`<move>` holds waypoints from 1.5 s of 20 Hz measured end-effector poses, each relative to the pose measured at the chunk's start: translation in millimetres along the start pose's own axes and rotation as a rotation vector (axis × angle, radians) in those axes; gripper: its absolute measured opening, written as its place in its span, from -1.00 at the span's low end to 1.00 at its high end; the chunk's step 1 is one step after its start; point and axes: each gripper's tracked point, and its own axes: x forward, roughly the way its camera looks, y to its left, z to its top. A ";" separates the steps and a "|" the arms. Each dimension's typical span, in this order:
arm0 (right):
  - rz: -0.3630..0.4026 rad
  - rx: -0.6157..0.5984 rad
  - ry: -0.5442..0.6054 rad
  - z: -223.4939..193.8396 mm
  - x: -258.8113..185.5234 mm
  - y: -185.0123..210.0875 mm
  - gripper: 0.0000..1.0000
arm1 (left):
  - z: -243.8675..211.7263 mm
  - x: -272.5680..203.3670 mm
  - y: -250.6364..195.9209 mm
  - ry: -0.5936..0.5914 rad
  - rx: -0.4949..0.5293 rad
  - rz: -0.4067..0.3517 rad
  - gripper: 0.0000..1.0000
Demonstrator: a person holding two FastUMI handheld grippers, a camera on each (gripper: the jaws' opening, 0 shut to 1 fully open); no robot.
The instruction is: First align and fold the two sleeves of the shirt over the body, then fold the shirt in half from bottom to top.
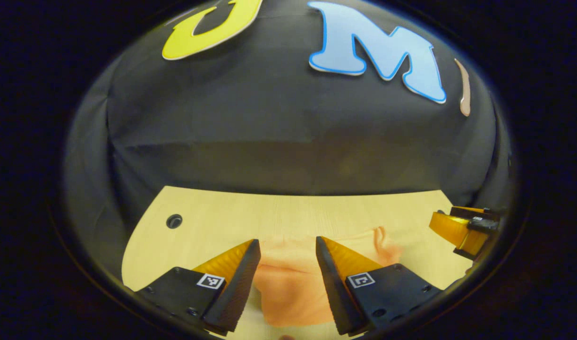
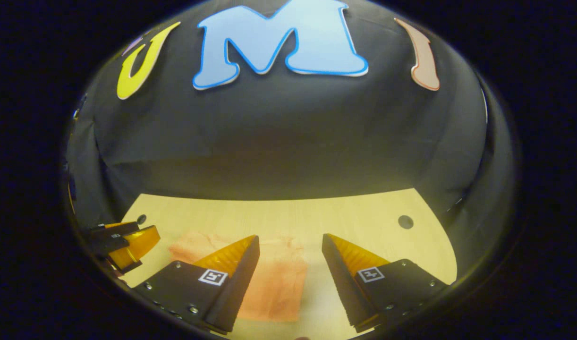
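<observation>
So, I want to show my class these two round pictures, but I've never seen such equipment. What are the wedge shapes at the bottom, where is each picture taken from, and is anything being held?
These are two hand-held grippers, each with two fingers, worked by a person instead of a robot arm. A small camera rides on each one and looks forward along its fingers, so the wedges at the bottom are that gripper's own fingers.

The left gripper view shows the left gripper, open, above a crumpled peach-orange cloth shirt lying on the pale wooden table. At its right edge is the other gripper.

The right gripper view shows the right gripper, also open, with the same shirt below and to its left.

Nothing is held: both pairs of fingers stand apart with no cloth between them.
</observation>
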 end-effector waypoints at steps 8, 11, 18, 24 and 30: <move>0.035 0.006 -0.201 48.2 -144.9 16.9 0.59 | 61.6 -176.7 10.0 -0.215 0.052 0.001 0.51; 0.039 0.003 -0.257 53.6 -185.5 22.8 0.70 | 74.7 -233.4 8.3 -0.299 0.061 -0.006 0.51; 0.046 0.014 -0.336 44.6 -245.7 23.5 0.69 | 80.2 -306.2 -14.3 -0.431 0.140 -0.009 0.51; 0.082 0.022 -0.349 26.2 -262.7 37.0 0.69 | 53.3 -329.6 -15.8 -0.423 0.130 -0.047 0.51; 0.070 0.065 -0.374 24.9 -275.7 43.2 0.58 | 47.2 -337.4 -8.3 -0.416 0.133 -0.061 0.58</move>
